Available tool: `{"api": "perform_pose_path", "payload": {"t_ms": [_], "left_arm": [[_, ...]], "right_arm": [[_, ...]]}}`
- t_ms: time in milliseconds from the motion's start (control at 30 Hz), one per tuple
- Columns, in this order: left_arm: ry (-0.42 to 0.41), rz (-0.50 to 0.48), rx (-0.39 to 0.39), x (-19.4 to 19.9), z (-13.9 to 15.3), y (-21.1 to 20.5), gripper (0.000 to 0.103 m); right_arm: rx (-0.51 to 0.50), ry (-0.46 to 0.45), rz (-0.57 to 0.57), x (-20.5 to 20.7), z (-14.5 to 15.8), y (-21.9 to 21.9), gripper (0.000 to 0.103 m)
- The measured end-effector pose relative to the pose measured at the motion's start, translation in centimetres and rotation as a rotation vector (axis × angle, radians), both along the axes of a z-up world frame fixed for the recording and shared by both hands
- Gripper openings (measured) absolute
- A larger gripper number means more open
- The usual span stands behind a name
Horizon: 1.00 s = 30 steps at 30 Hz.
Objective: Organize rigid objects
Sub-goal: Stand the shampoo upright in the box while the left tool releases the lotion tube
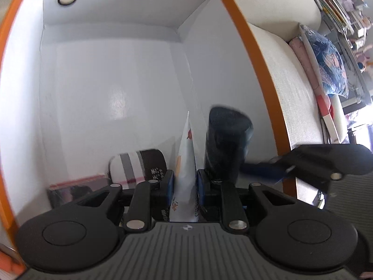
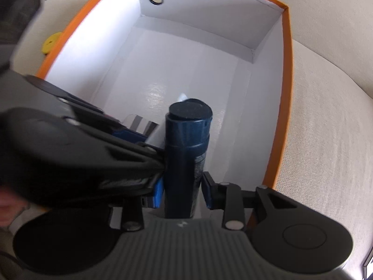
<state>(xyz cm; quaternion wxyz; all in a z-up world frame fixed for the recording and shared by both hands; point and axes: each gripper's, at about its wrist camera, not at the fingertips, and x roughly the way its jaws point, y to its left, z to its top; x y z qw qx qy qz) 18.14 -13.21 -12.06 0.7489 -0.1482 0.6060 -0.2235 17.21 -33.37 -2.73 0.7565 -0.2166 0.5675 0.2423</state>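
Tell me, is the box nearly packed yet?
Partly. A striped case and a flat item already lie in the orange box. In hand: the left tool grips a white flowered tube, and the right tool holds a dark blue can, both over the box. Left: setting both down. A yellow thing sits outside.

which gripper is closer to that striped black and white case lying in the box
Left. The left gripper, shut on a white floral tube, sits just beside the striped case. The right gripper, around the dark blue can, lies beyond it.
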Motion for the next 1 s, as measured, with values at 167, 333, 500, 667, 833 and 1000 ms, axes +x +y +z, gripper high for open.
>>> {"api": "perform_pose_path", "payload": {"t_ms": [167,333,500,667,833,1000], "left_arm": [[-0.015,0.006,0.008,-0.1,-0.2,0.2,0.023],[-0.031,0.027,0.035,0.1,-0.5,0.0,0.023],[0.039,0.050,-0.020,0.4,-1.8,-0.4,0.022],[0.100,0.042,-0.049,0.9,-2.6,-1.0,0.023],[0.116,0.023,-0.001,1.2,-2.6,-0.5,0.026],[0.050,-0.026,0.063,1.0,-1.2,-1.1,0.028]], "right_arm": [[-0.003,-0.052,0.026,-0.7,1.5,-1.6,0.058],[0.044,-0.058,-0.003,-0.5,2.3,-2.0,0.045],[0.076,-0.086,-0.040,-0.4,2.5,-2.0,0.042],[0.080,-0.088,-0.048,0.0,2.0,-2.4,0.037],[0.084,-0.085,-0.055,0.2,1.9,-2.6,0.038],[0.075,-0.090,-0.058,-0.2,2.1,-2.5,0.039]]}}
